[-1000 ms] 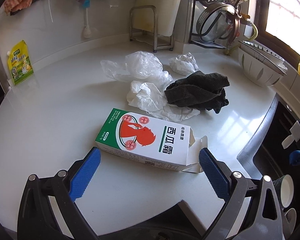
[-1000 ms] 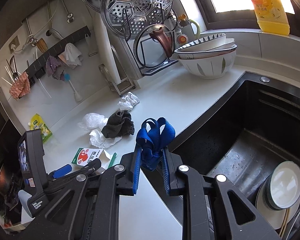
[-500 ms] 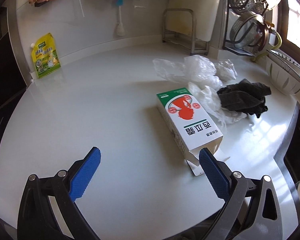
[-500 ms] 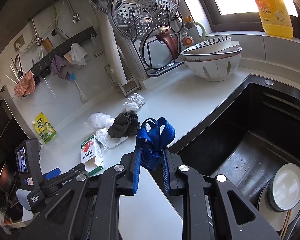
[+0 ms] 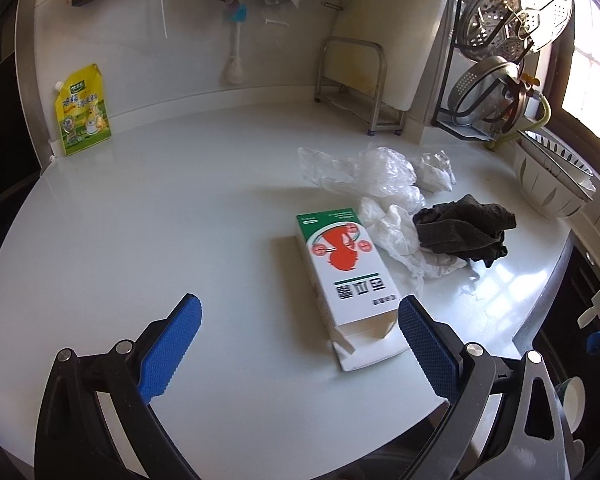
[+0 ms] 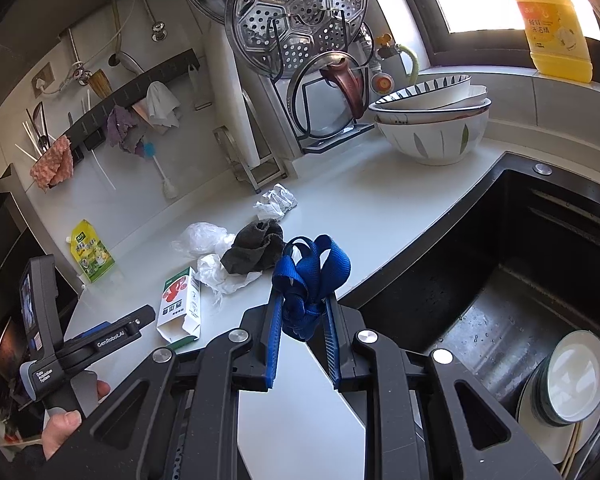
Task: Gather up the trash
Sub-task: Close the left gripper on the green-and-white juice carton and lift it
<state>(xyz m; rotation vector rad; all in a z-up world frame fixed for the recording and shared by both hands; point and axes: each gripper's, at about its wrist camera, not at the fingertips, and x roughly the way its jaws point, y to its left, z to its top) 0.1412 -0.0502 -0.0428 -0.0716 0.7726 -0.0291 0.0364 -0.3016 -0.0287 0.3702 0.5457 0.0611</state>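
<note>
Left wrist view: left gripper [image 5: 300,340] spread wide, empty, carton [image 5: 346,276] lying just ahead on counter [image 5: 160,220]. Plastic bags [image 5: 380,172] uncollected. Right gripper [image 6: 302,320] clamped on blue straps [image 6: 312,276]. Collection looks barely started.

White counter [image 5: 148,248]; carton [image 5: 346,276], crumpled plastic [image 5: 384,172], dark cloth [image 5: 466,228] lie there.

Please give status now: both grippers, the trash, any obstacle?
Left hand-held gripper open, empty, just short of carton. Right hand-held gripper shut on blue strap. Plastic bags and dark cloth beyond carton; nothing blocking.
</note>
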